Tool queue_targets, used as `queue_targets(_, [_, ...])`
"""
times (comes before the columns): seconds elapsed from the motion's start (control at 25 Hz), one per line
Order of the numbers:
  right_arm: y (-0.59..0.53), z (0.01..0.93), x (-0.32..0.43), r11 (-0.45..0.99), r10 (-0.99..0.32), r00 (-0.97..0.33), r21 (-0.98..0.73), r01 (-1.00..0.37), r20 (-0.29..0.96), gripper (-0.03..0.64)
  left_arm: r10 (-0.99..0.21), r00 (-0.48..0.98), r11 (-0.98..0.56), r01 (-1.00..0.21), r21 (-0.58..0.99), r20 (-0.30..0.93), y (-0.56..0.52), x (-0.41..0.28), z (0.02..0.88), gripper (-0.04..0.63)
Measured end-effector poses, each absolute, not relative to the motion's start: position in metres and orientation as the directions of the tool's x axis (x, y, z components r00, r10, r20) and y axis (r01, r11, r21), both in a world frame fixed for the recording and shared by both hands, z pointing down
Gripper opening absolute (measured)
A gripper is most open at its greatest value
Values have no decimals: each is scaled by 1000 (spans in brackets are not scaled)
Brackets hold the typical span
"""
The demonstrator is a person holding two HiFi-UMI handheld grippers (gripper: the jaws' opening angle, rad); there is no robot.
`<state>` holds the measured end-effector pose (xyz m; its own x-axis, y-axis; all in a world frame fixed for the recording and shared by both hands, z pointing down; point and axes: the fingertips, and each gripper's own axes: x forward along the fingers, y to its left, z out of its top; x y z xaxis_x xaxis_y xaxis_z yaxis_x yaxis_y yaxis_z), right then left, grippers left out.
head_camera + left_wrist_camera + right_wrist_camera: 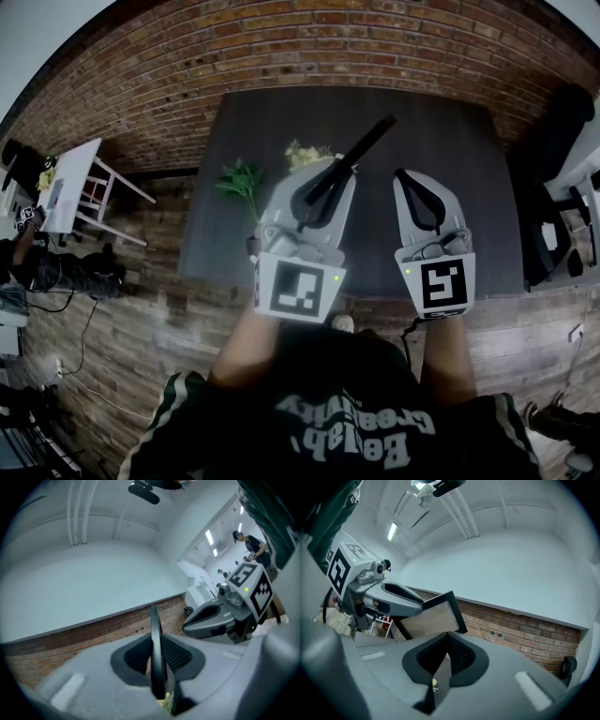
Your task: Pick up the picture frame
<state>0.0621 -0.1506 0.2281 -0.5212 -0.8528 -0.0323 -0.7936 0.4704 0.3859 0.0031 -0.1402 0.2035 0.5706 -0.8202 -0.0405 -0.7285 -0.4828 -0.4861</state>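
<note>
My left gripper (326, 183) clamps a thin black rectangular picture frame (370, 137) above the dark grey table (450, 159); my right gripper (409, 180), over that table too, sits closed, empty.

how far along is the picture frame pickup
Done: the left gripper is shut on the picture frame, which looks lifted clear of the dark table. In hand: the frame, gripped by one edge between the pads. Left: little that shows, perhaps only carrying it off; the right gripper is shut and empty.
</note>
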Motion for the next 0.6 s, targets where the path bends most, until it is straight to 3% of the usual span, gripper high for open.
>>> queue_targets(0.6, [-146, 216, 60, 457, -844, -531, 416, -786, -75, 6, -822, 569, -487, -728, -483, -29, -145, 4, 210, 71])
